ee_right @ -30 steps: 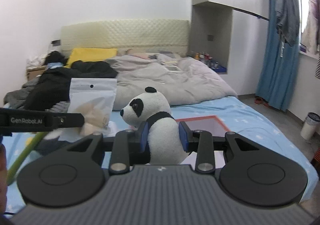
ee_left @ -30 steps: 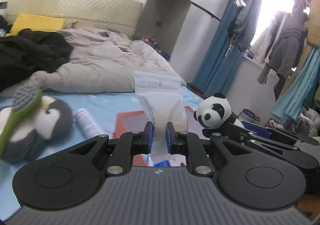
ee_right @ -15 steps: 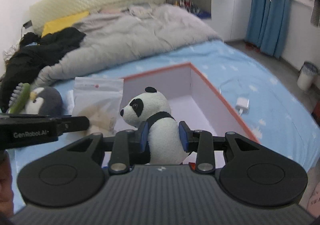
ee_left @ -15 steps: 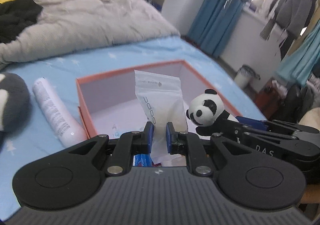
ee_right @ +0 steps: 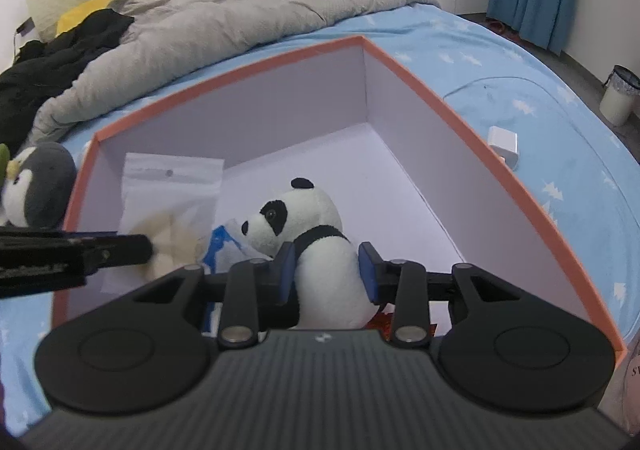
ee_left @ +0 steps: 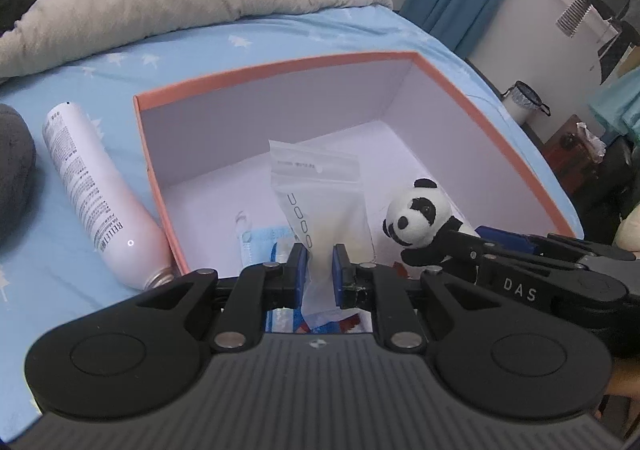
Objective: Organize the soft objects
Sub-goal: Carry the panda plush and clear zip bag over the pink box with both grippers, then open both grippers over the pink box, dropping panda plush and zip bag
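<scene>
1. Left wrist view: the left gripper is clamped on the lower part of a clear zip bag, which now hangs inside the orange box. A second ago the same bag was held up against the room, with the box barely in sight below.
2. The right gripper holds the plush panda by its body between the blue pads, above the box floor near the front wall. Its jaws read as just barely easing apart, though the panda still sits between them.
3. Both loads have come down from over the bed into the box mouth — so the carry is done, and release looks like the step in hand.
4. On the box floor under the bag lie a blue packet and some red-printed wrapping.
5. Left outside: a white bottle on the blue sheet just beside the box wall, and a penguin plush at the box's left corner — likely still to be packed.
</scene>
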A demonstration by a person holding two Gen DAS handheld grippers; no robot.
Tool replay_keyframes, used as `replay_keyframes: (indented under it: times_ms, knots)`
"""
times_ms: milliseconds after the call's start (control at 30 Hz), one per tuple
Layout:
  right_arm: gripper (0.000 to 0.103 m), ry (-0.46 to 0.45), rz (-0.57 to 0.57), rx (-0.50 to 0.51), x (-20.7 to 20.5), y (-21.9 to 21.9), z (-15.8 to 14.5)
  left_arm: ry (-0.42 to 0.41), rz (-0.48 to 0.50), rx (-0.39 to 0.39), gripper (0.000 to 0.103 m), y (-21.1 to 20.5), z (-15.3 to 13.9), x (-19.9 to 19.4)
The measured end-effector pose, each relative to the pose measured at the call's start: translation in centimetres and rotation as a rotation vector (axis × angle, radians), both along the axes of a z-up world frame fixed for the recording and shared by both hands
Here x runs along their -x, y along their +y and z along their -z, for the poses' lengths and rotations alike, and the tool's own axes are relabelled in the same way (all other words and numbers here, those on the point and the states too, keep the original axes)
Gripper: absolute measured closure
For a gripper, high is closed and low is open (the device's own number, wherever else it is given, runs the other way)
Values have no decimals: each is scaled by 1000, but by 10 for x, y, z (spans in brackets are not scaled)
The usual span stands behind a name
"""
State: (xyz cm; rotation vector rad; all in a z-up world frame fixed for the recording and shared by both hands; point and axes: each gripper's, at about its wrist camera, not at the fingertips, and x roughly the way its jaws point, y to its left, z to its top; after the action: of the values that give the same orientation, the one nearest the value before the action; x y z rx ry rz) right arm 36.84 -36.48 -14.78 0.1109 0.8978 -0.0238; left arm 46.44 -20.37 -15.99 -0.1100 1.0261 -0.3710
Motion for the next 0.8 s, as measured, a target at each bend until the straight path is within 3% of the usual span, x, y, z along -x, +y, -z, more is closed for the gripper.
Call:
replay_keyframes:
  times_ms: [100,333,500,800]
  knots:
    - [67,2,13,-32,-3,-5,2,18,14,1,84,-1,4,-3]
    - [62,-34,2,-26,6,-2,-15,-1,4,14,81,6,-9,2]
    - [62,-156,7,-82,39,-1,-53,-72,29,19,81,18,-42,25]
    - [62,-343,1,-70,107,8,-128,-205,53,62,81,38,-112,78]
